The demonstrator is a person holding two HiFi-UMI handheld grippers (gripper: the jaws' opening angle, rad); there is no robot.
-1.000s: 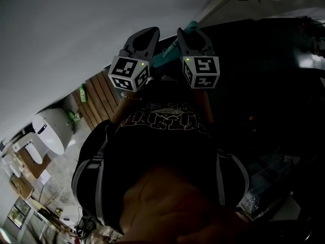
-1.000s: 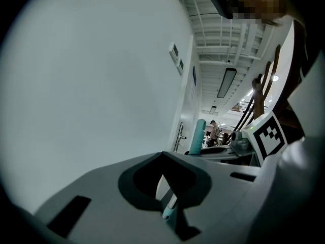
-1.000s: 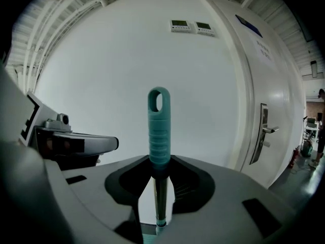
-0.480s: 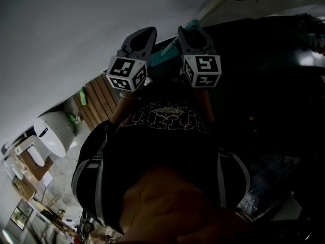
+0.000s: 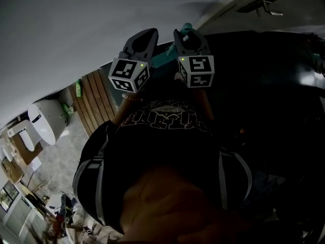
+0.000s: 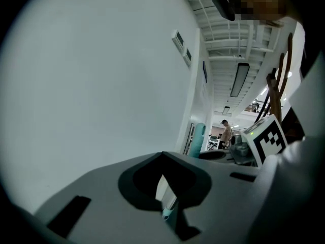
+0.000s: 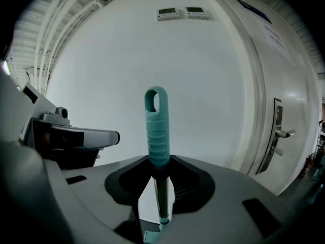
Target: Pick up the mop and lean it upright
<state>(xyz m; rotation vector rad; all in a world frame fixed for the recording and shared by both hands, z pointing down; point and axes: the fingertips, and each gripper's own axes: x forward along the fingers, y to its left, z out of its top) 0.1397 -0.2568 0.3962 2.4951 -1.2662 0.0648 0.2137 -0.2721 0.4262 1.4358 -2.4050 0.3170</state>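
The left gripper [image 6: 162, 161] has its jaws pressed together on nothing. The right gripper [image 7: 158, 164] still squeezes the mop [image 7: 157, 131] pole and has moved only a tiny bit, so the teal handle stands straight up just before the white wall [image 7: 203, 85], ready to lean.

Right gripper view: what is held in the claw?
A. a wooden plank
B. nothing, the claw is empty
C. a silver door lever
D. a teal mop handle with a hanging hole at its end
D: the teal mop handle rises out from between the two jaws of the right claw, which are closed on it at the lower end of its ribbed grip.
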